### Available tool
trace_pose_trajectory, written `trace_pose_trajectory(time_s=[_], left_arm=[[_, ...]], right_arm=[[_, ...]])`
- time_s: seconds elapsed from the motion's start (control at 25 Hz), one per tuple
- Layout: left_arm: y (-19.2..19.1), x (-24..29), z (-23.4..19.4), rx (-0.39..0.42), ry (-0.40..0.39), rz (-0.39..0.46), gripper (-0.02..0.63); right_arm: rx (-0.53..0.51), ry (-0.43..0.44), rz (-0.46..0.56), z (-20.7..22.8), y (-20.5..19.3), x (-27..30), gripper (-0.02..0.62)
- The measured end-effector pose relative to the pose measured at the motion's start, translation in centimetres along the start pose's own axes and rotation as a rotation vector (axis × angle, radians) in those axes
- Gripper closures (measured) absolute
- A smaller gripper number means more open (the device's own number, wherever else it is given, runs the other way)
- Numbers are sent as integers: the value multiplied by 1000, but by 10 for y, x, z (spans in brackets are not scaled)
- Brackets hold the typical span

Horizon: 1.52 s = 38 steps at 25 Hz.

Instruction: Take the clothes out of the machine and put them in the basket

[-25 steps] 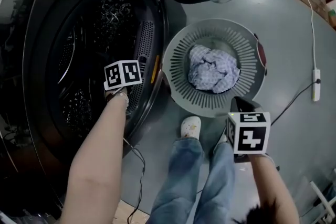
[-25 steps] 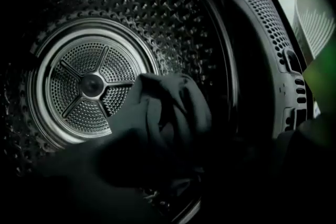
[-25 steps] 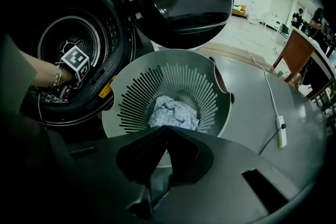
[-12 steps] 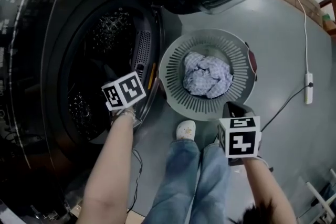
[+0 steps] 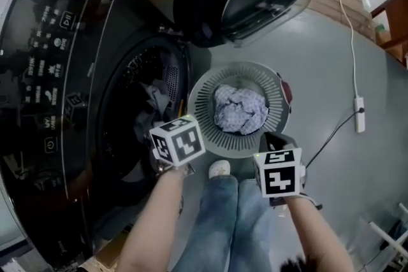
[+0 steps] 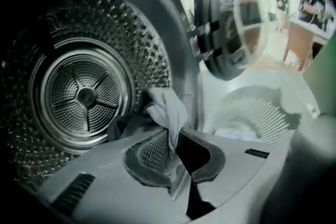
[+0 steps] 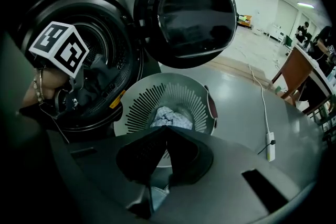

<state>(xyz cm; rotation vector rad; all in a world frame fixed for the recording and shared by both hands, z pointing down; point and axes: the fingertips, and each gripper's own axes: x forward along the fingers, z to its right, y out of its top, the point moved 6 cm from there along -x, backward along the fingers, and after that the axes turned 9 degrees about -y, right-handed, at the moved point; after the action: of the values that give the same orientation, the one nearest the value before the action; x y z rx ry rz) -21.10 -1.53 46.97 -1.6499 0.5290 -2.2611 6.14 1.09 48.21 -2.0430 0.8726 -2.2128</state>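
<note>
While I watch through the left gripper view, the left gripper [image 6: 176, 135] has its jaws clenched on a pale garment [image 6: 167, 107]; they have just been closing, and the cloth is pinched between the pads. The fabric rises in a bunch above the fingertips, with a darker fold just under it on the left. Behind it I see the perforated drum [image 6: 79, 97] of the machine. From the head view, this gripper sits at the mouth of the drum, its marker cube [image 5: 178, 142] facing up and greyish clothing bunched just beyond it at the opening.

My right gripper [image 7: 167, 131] has its jaws pressed together with nothing between them. It hangs above the floor, pointing steeply down towards the basket [image 7: 134, 107].

That basket is round and slatted, and it stands on the grey floor just beside the machine, below the open round door [image 7: 184, 8]. A checked cloth [image 5: 239, 108] lies crumpled in the middle of it. The garment I am holding is at the drum opening, apart from the basket.

A white power strip [image 5: 359, 114] with its cable lies on the floor, well apart to the right. Jeans-clad legs [image 5: 220, 220] and a pale shoe [image 5: 218, 169] show between my two grippers, near the basket's rim.
</note>
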Motion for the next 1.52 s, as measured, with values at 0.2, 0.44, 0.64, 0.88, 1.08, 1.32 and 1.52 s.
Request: trace_pose_trajectory(time_s=[0.2, 0.44, 0.64, 0.88, 1.08, 1.32, 1.52], left_arm=[[15, -26, 34, -17, -157, 67, 571], [29, -39, 87, -122, -589, 136, 569], [35, -44, 117, -224, -942, 147, 569], [30, -38, 128, -189, -959, 114, 569], [12, -17, 143, -30, -782, -37, 94], [-4, -11, 140, 142, -672, -68, 89], [-13, 8, 100, 222, -498, -73, 89]], right_arm=[[20, -15, 17, 11, 10, -13, 594], [44, -32, -1, 21, 5, -16, 594], [70, -59, -35, 36, -9, -13, 594], [97, -73, -47, 47, -15, -10, 594], [125, -74, -44, 49, -11, -9, 594], [116, -77, -49, 51, -13, -7, 594], [114, -72, -61, 47, -18, -2, 594]])
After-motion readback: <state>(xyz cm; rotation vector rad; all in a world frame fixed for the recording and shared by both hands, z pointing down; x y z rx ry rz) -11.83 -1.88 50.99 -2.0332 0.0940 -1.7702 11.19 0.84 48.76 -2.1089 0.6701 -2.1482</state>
